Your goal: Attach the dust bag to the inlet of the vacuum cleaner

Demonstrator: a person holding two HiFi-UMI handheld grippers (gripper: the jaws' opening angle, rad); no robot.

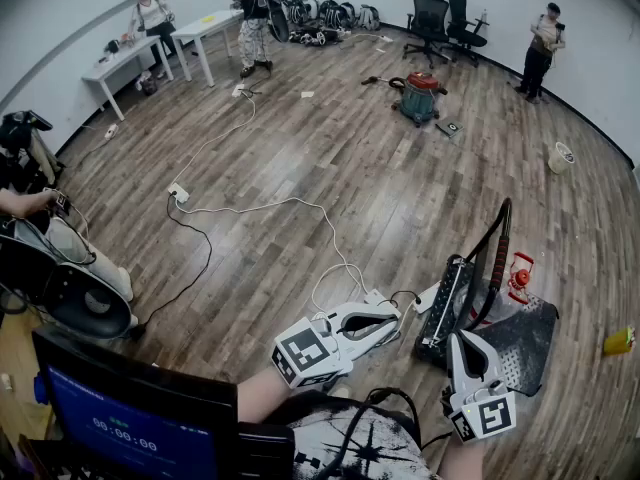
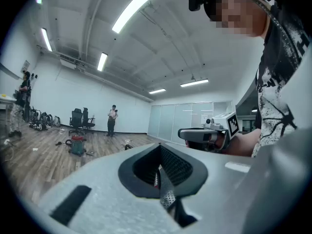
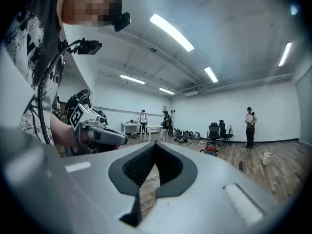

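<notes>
Left gripper (image 1: 396, 317) and right gripper (image 1: 463, 340) sit closed and empty at lower centre. The vacuum cleaner (image 1: 420, 96) stands far off, upper centre. Loose cables (image 1: 290, 202) on the floor between could likely trip the walk over.

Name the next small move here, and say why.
Probably lower the right gripper toward the black bag-like item on the floor just ahead of it, opening its tongs. Both it and the left gripper are shut, empty and held level, and the vacuum cleaner stands far off.
</notes>
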